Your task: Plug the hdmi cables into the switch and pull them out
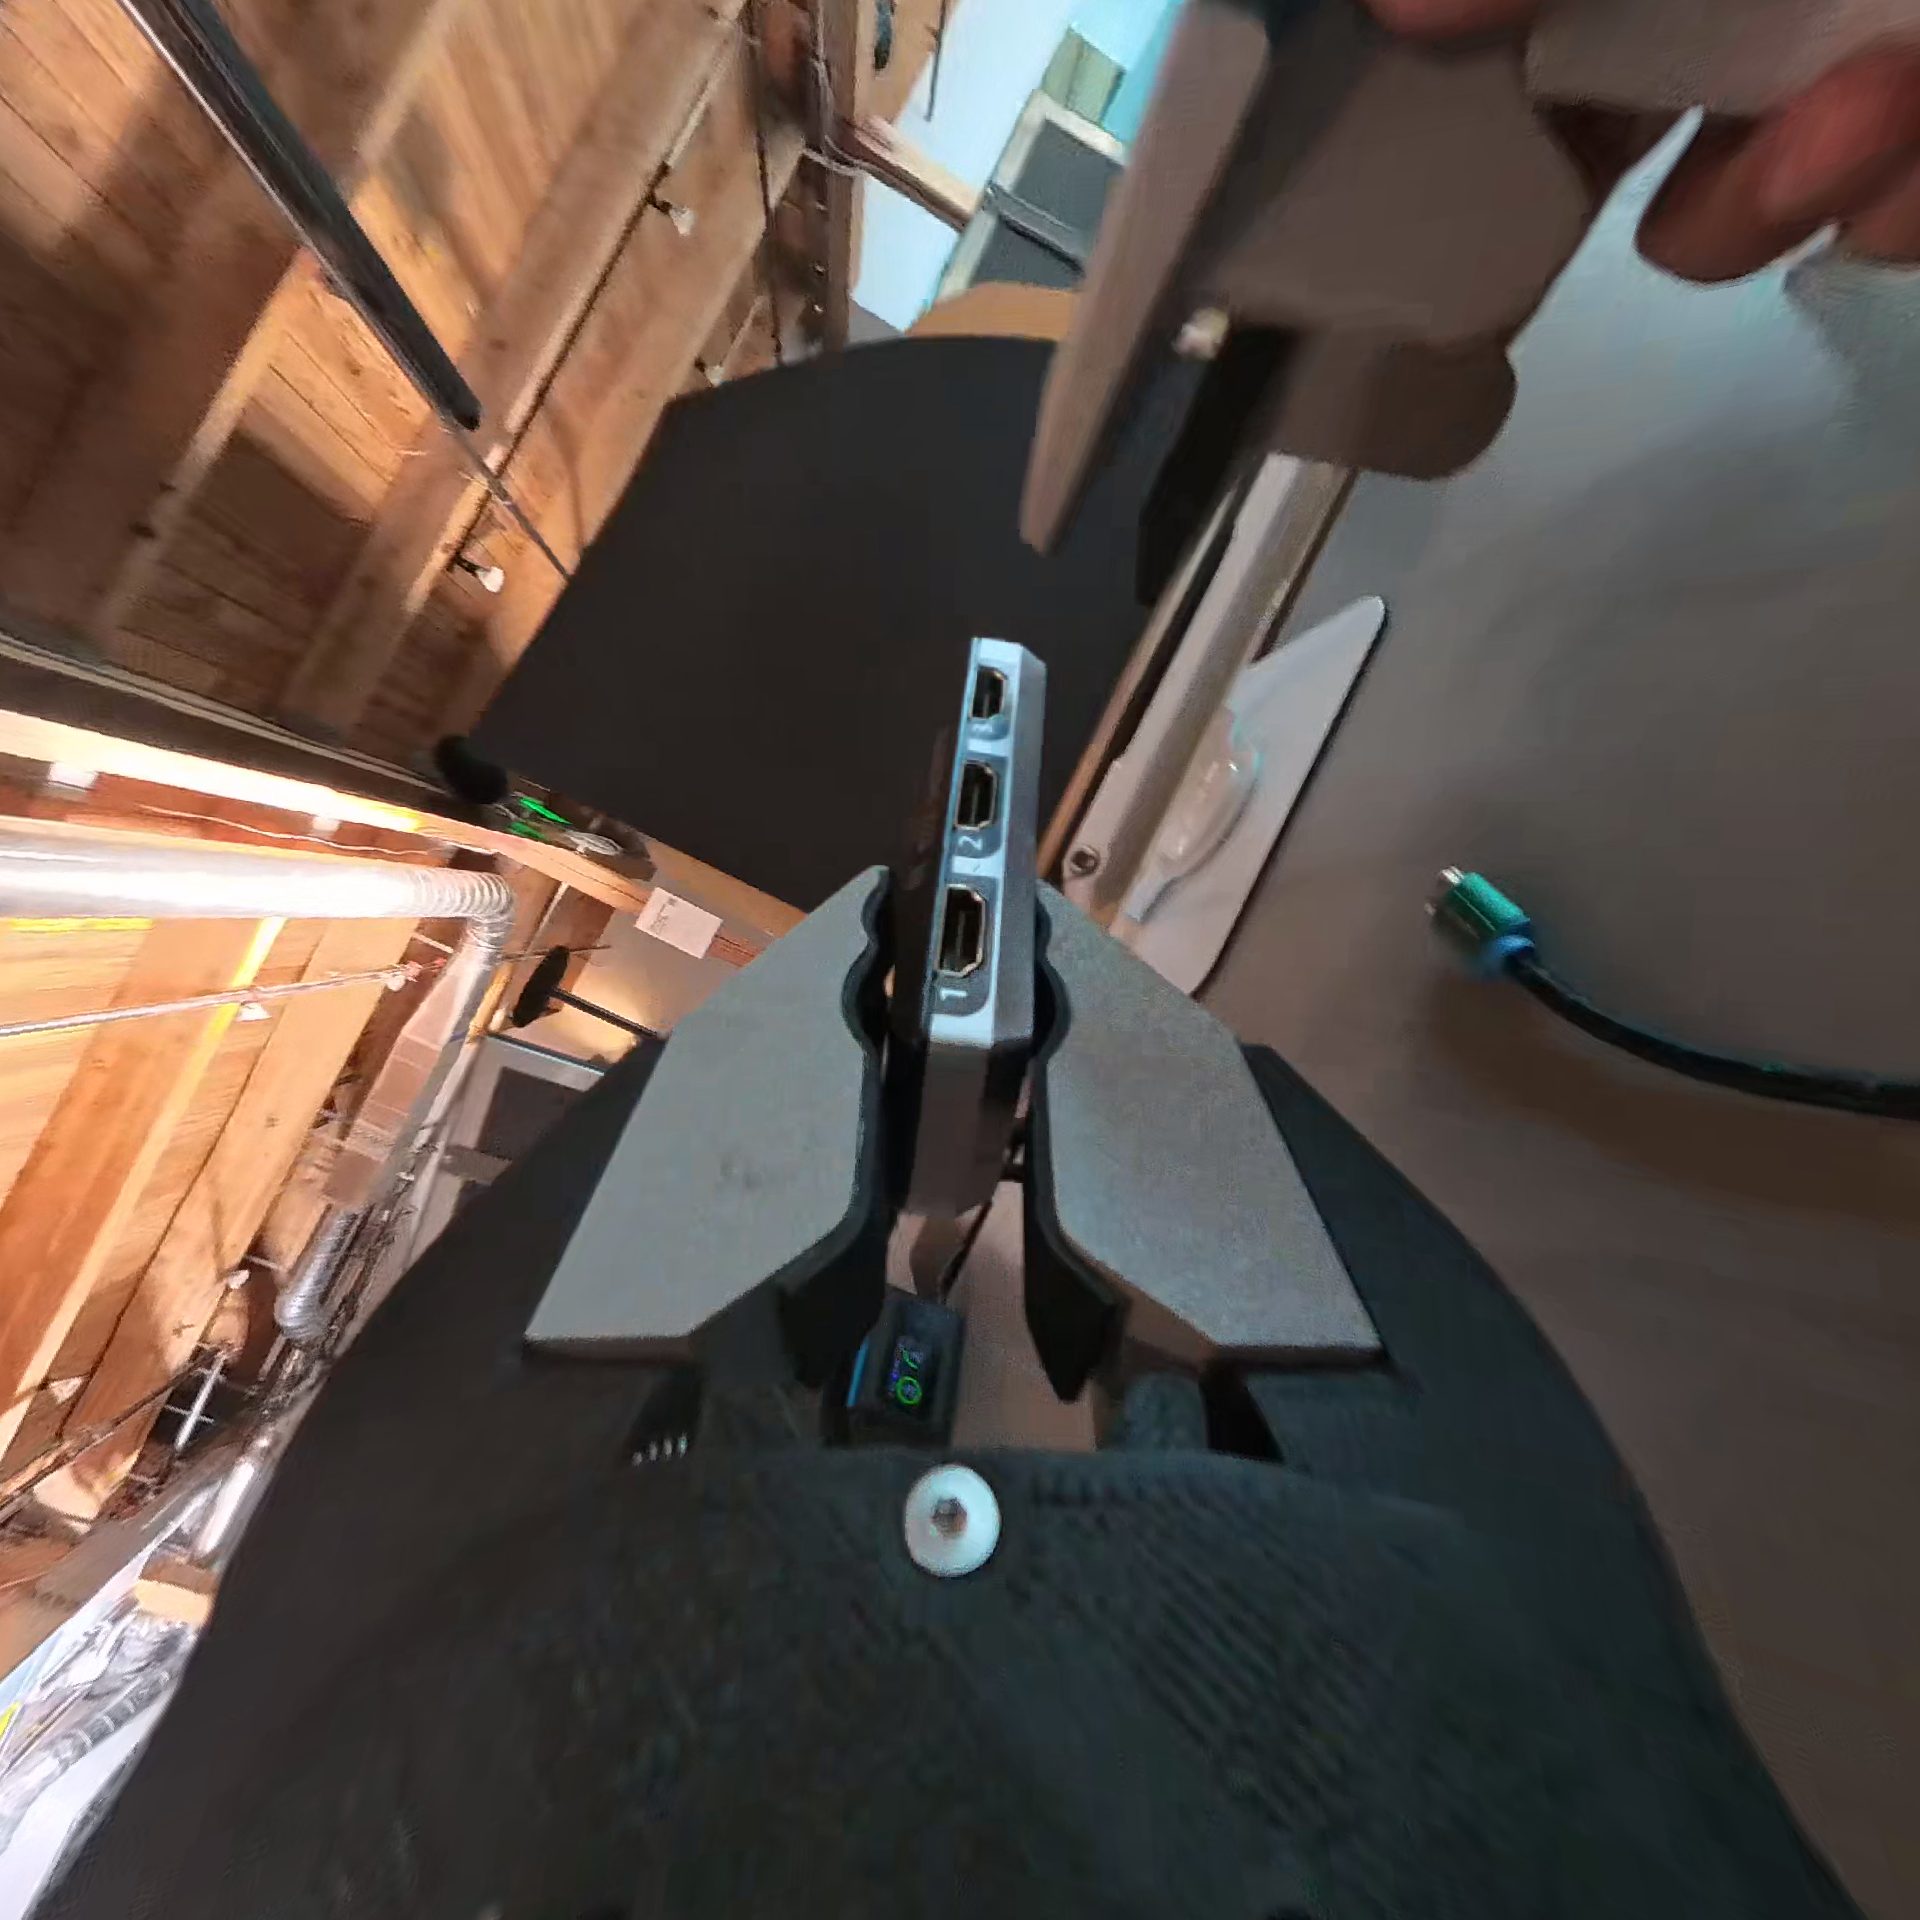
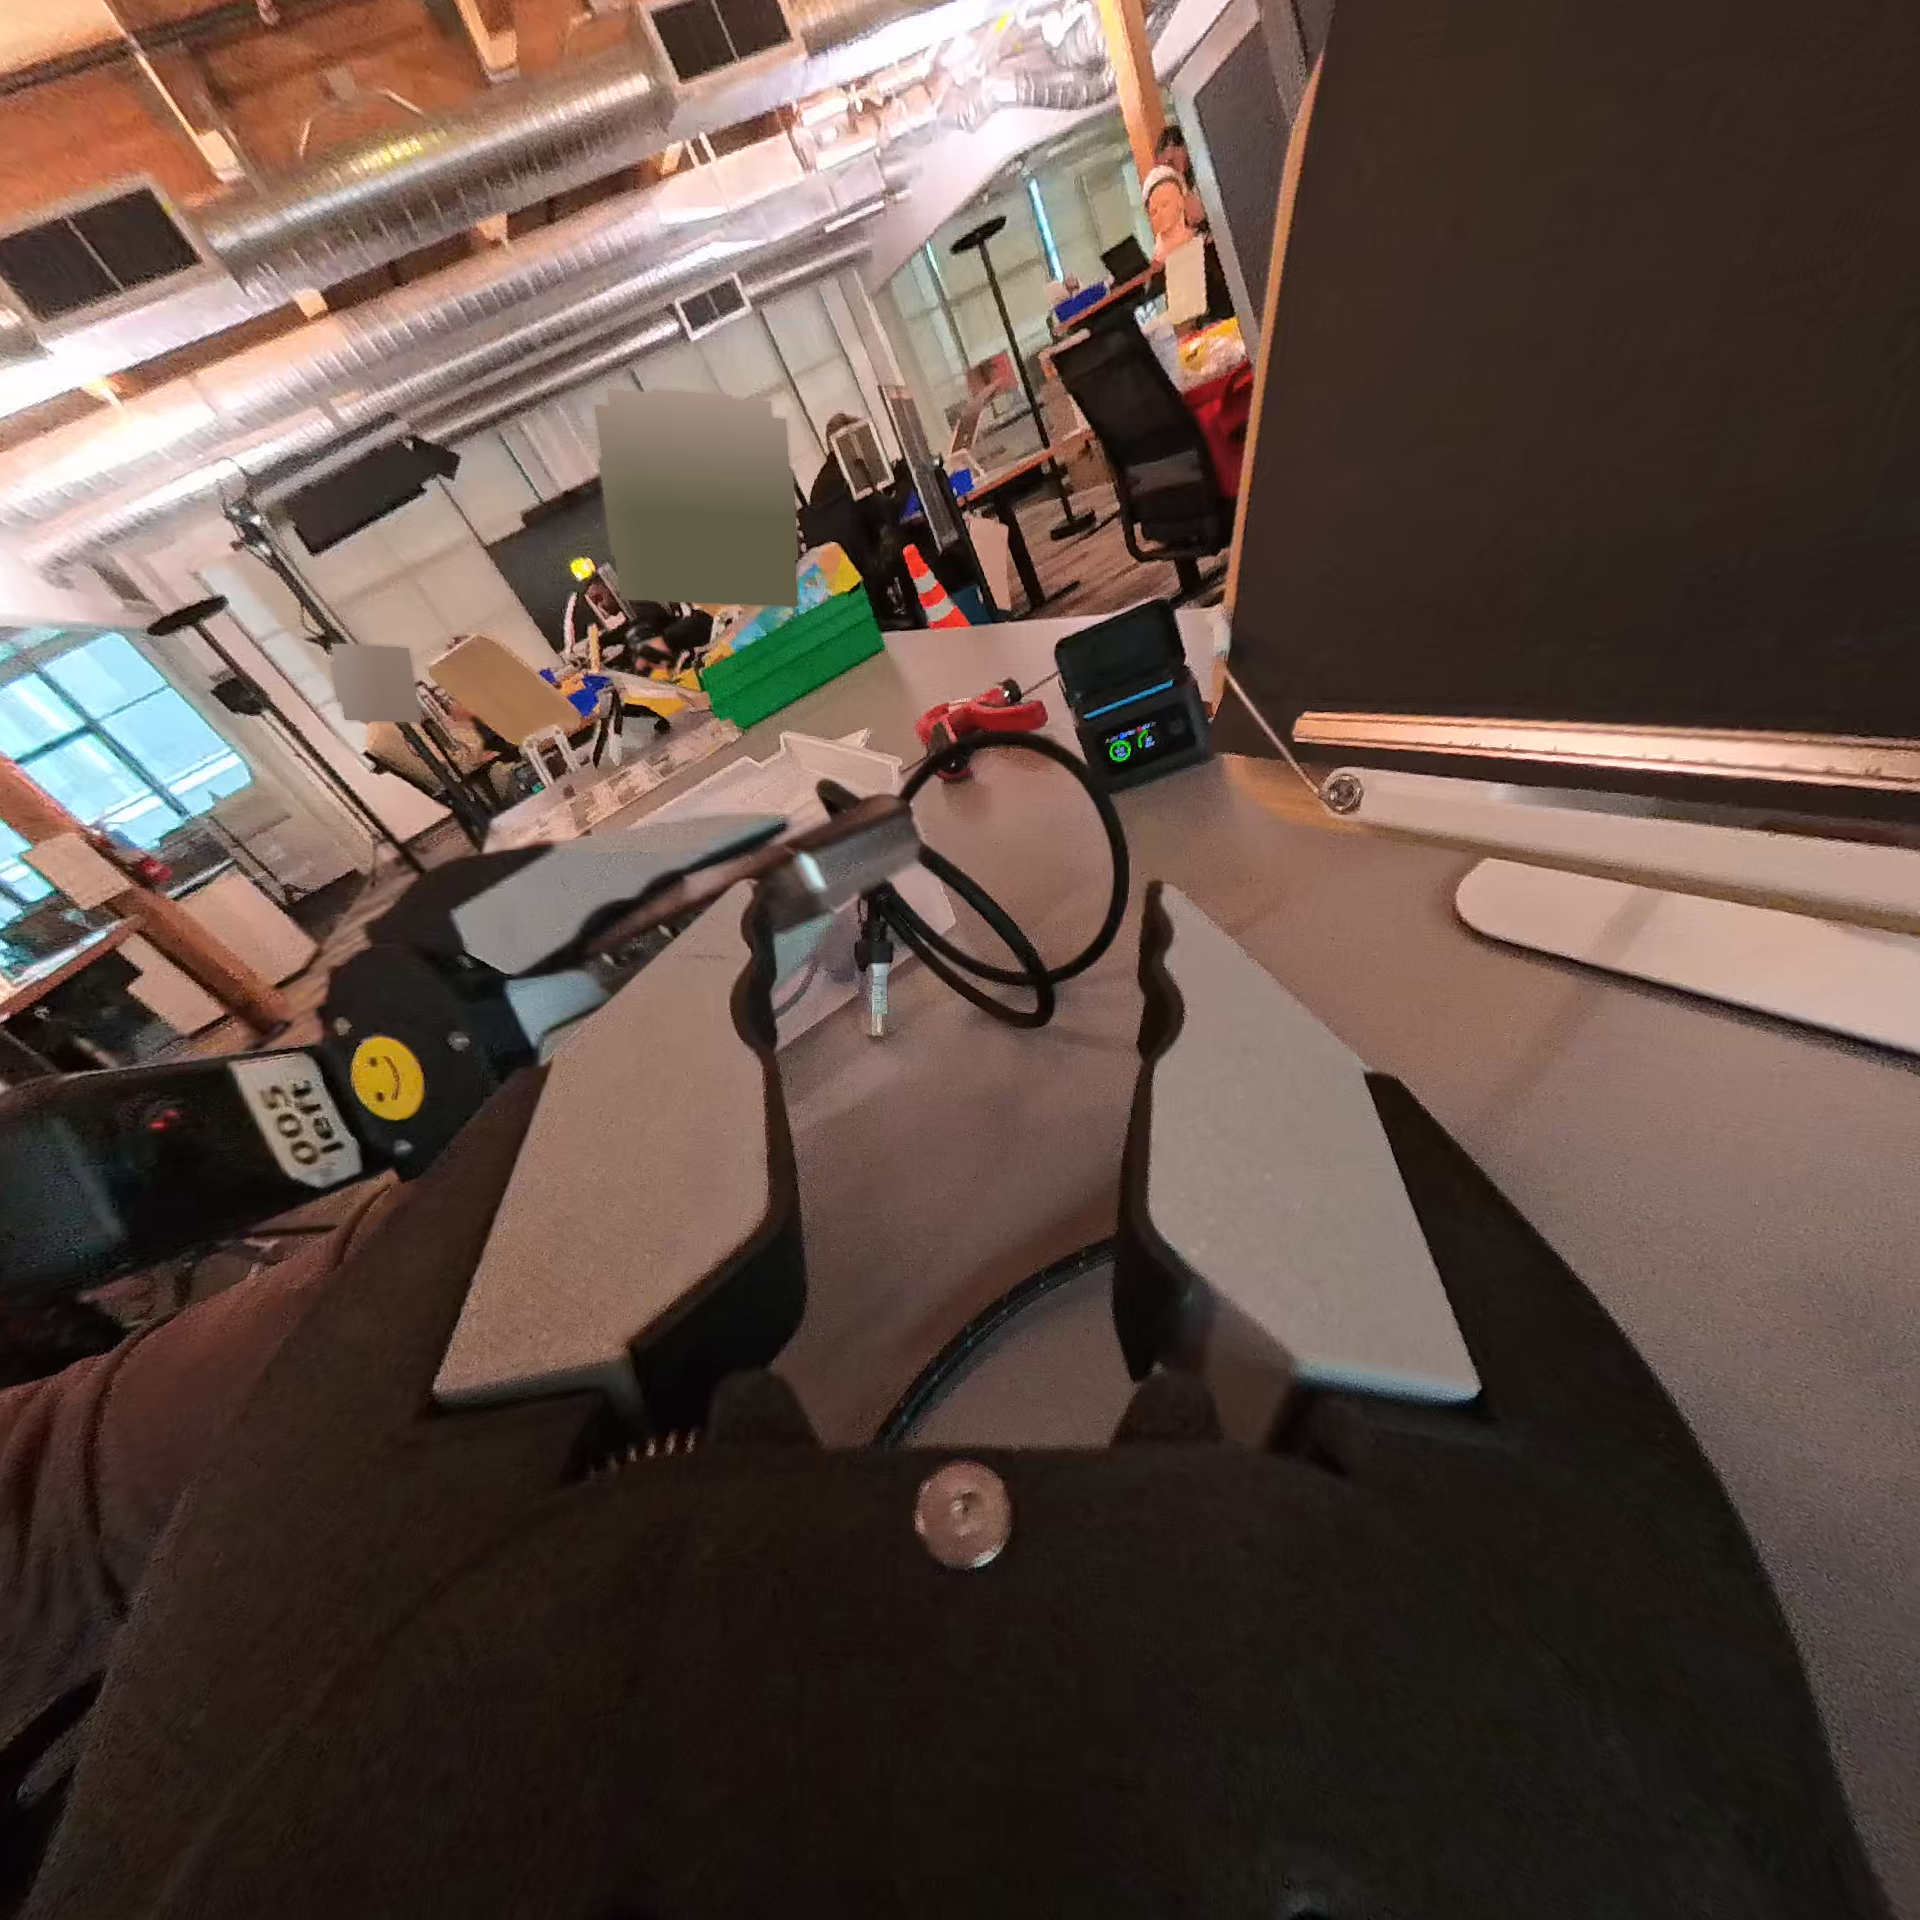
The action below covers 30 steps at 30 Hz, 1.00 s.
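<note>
My left gripper [image 1: 961, 940] is shut on a grey HDMI switch [image 1: 987, 821] and holds it up on edge, with three empty ports facing the camera. A black cable with a green plug [image 1: 1481, 925] lies on the table to the right, apart from the switch. My right gripper [image 2: 956, 935] is open and empty above the table. Its blurred fingers also show at the top right of the left wrist view [image 1: 1101, 499], held by a hand. In the right wrist view the left gripper [image 2: 748, 862] holds the switch [image 2: 852, 857], and a looped black cable [image 2: 1081, 883] hangs from it.
A large dark monitor [image 2: 1558, 364] stands at the right on a white foot [image 2: 1683, 945]. A small black box with a lit display [image 2: 1138, 707], a red clamp [image 2: 982, 720] and a green bin [image 2: 795, 655] sit farther back on the grey table [image 2: 1403, 1039]. One gripper's finger ends stand about 7 centimetres off the other's.
</note>
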Each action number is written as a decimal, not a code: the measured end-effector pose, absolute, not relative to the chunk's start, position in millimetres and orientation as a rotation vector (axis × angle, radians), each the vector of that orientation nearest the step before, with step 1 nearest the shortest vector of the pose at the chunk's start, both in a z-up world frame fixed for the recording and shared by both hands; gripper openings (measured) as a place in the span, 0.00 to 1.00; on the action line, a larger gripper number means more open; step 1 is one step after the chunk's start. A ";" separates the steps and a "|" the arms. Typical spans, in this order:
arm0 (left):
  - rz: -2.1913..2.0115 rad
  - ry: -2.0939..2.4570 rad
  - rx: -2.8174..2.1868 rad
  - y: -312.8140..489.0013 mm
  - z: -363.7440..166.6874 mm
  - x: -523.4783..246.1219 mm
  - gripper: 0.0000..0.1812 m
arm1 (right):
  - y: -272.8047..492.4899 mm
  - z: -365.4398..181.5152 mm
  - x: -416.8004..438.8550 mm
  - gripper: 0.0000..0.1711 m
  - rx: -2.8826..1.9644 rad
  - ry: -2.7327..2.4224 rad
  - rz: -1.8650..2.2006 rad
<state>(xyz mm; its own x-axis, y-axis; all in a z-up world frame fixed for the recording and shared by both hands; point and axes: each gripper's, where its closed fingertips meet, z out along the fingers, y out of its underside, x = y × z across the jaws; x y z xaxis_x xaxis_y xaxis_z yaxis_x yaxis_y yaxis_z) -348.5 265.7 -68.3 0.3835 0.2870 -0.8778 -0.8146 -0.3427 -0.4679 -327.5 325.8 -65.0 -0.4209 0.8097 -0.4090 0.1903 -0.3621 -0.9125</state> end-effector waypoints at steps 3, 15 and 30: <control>1.142 0.493 -1.575 271.3 -86.9 -354.5 0.12 | 323.2 -60.3 -325.7 0.38 -1.292 -1.416 1.814; 0.961 0.518 -1.883 280.2 -157.0 -370.7 0.14 | 329.6 -127.0 -343.9 0.40 -1.541 -1.605 1.437; 0.831 0.309 -1.949 283.1 -168.4 -390.7 0.13 | 316.2 -211.3 -355.9 0.34 -1.758 -1.832 1.015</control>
